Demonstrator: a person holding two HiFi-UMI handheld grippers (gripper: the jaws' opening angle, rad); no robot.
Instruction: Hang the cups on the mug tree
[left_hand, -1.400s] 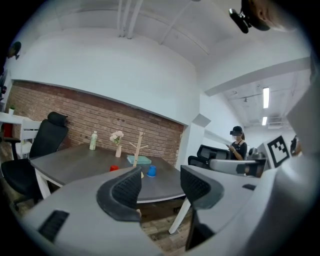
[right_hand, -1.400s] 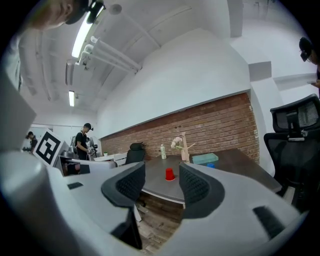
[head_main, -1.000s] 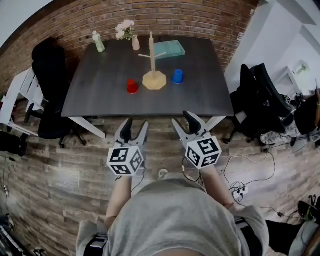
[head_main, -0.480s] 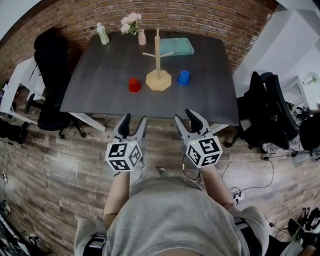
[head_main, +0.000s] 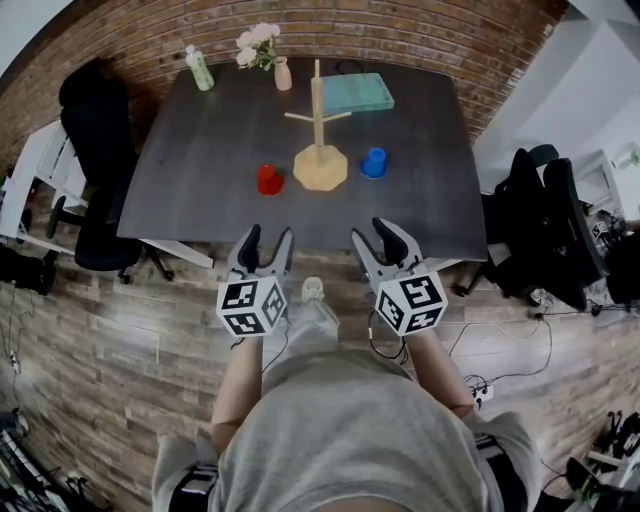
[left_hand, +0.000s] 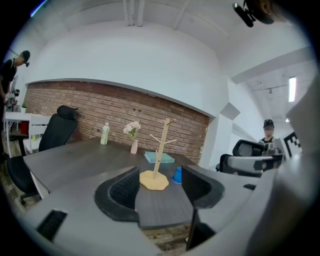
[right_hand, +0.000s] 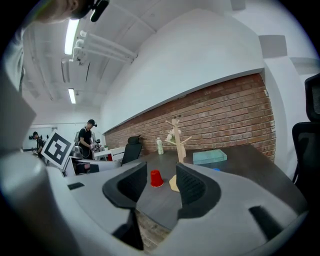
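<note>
The dark grey rectangular tabletop (head_main: 200, 160) has much free surface on the near side of the pale wooden mug tree (head_main: 319, 120), which stands upright on a flat base near the middle. A black office chair (head_main: 95, 150) stands far left of the tree, beside the tabletop's left edge.

Both forearms reach forward, side by side. The left tool (head_main: 268, 240) and the right tool (head_main: 375, 238) point almost level toward the tree, at the near edge and well apart from it.

The left tool's jaws stand wide, with nothing between them. The right tool's jaws are also apart and have just been closing a little, with nothing between them.

The small red plastic cup (head_main: 268, 180) stands mouth down just left of the tree's base. The small blue plastic cup (head_main: 374, 162) stands just right of it.
</note>
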